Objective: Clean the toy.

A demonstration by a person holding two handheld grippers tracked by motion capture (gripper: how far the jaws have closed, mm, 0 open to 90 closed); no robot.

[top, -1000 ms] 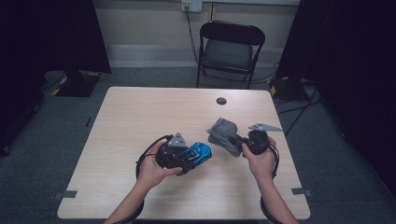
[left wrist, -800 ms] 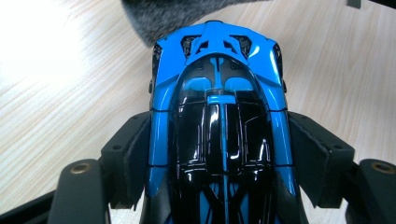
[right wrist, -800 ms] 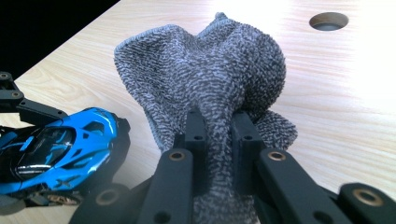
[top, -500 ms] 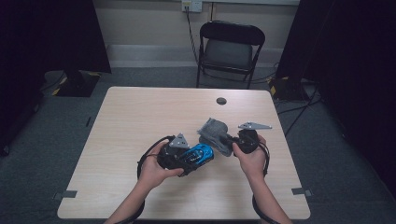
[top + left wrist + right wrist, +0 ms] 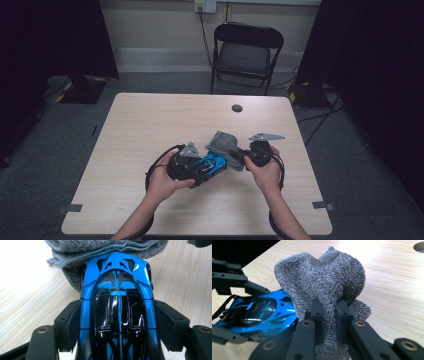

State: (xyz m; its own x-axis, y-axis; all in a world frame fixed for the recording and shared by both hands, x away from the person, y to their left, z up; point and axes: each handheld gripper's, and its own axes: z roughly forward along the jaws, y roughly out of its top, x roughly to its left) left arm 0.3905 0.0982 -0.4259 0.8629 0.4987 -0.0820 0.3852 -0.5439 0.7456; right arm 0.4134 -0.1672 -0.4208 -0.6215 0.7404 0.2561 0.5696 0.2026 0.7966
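A: What is the left claw [image 5: 117, 322] carrying?

B: It is gripping a blue and black toy car [image 5: 117, 307]. Both pads are pressing on the car's flanks, one on each side, and the roof is facing the left gripper view's camera. In the high view the car [image 5: 211, 165] is sitting between the two hands, over the near half of the counter [image 5: 150, 125].

A: And the right claw [image 5: 328, 312]?

B: Its jaws are pinching a grey towel [image 5: 324, 277], closed tightly on a gathered fold. The rest of the cloth is bunching up above the jaws in a loose lump.

A: Are the towel and the car meeting?

B: Yes. The towel is lying against one end of the car; in the left gripper view its edge is draping over the car's far tip. In the high view the towel [image 5: 222, 142] is sitting just to the right of the car.

A: Anything else on the counter?

B: A small dark round hole [image 5: 237, 108] is showing near the far edge, well apart from the hands. A folding chair [image 5: 245, 52] is standing beyond the counter.
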